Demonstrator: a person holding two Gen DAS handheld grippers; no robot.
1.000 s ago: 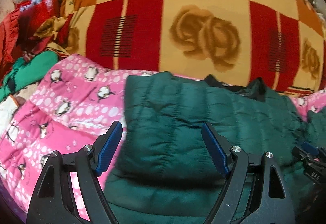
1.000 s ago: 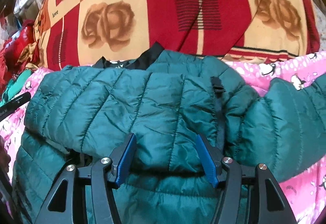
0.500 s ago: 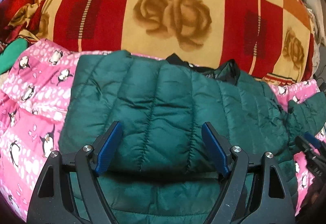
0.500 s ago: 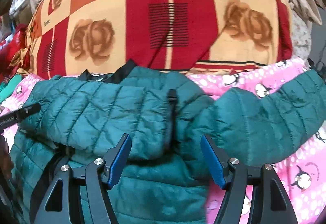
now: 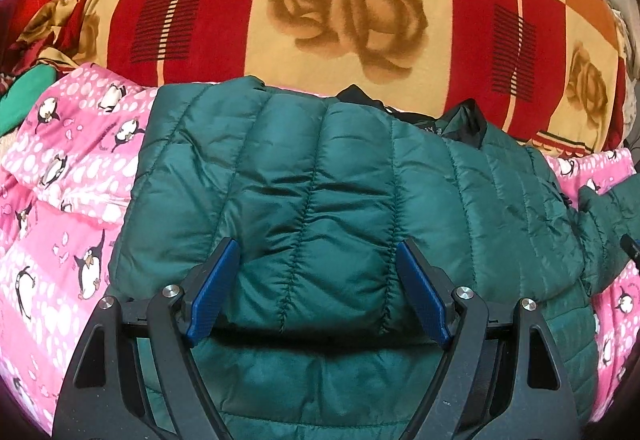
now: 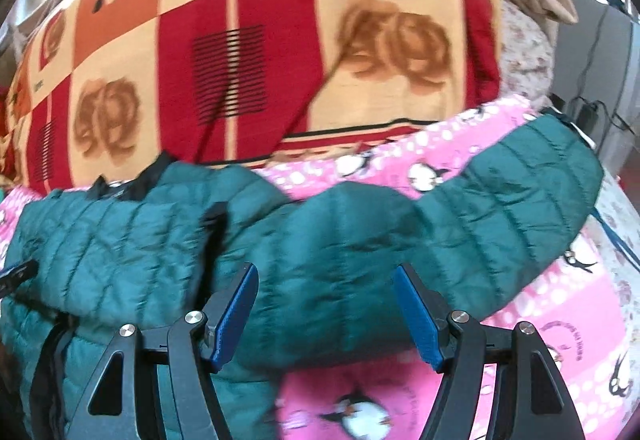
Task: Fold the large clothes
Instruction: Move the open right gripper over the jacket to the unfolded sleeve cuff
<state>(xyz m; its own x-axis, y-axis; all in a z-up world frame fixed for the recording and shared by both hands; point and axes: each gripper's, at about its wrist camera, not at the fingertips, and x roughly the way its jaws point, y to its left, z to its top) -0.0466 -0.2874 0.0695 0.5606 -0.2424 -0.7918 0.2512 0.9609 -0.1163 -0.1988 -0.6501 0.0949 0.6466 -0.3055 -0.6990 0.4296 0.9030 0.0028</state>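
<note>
Left wrist view
Jacket (image 5: 320,192): dark green, quilted, spread over the pink penguin blanket (image 5: 60,168); one side folded over the body, black collar at the far edge
Left gripper (image 5: 318,292): above the near part of the jacket's folded panel, jaws wide apart, blue pads (image 5: 214,290) clear of the cloth, nothing clamped
Rose blanket (image 5: 344,12): red, orange and cream checks, beyond the jacket's collar
Green cloth (image 5: 24,96): well to the left of the jacket

Right wrist view
Jacket (image 6: 132,252): folded body at left, somewhat blurred
Sleeve (image 6: 480,228): stretched out to the right of the jacket's body, across the pink penguin blanket (image 6: 560,304)
Right gripper (image 6: 324,310): over the jacket where sleeve joins body, jaws apart after just widening, gripping nothing
Rose blanket (image 6: 248,52): beyond the jacket, blurred
</note>
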